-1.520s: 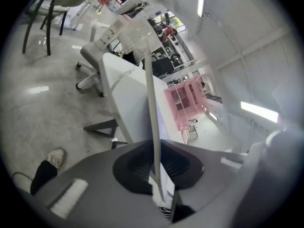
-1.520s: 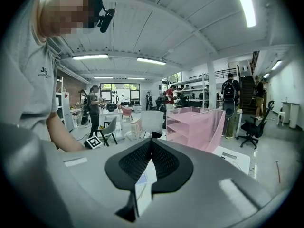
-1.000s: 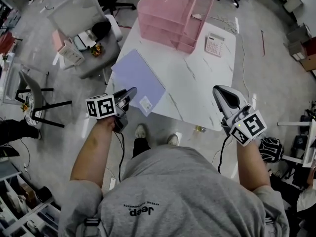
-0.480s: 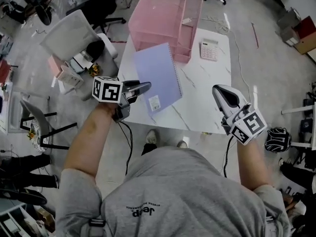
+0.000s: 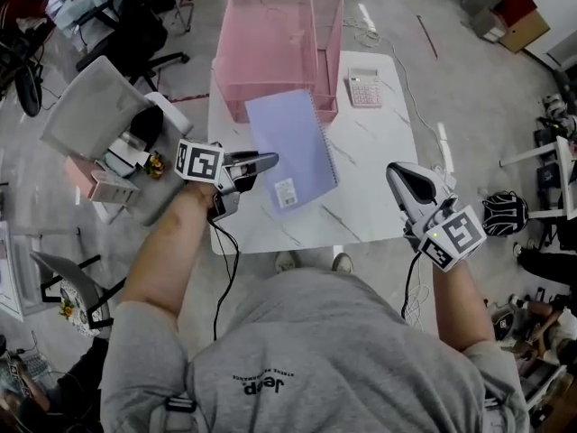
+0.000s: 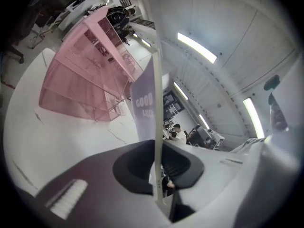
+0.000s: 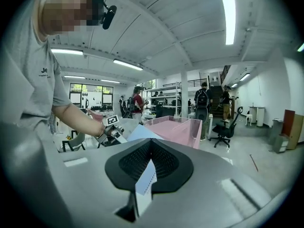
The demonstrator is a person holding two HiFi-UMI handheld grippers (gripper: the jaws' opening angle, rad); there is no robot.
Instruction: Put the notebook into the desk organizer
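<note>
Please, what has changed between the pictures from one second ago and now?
The left gripper carried the purple notebook from the near left corner of the table toward the pink desk organizer; in the head view its far edge now overlaps the organizer's front. The fingers kept their grip on it. The right gripper, the organizer and the calculator stayed where they were.

organizer (image 5: 279, 43): on table (image 5: 379, 170), far edge | calculator (image 5: 364, 88): right of organizer | notebook (image 5: 290, 147): before organizer, in left claw (image 5: 261, 162)

one notebook (image 5: 288, 147), one organizer (image 5: 270, 43), one calculator (image 5: 364, 88)
</note>
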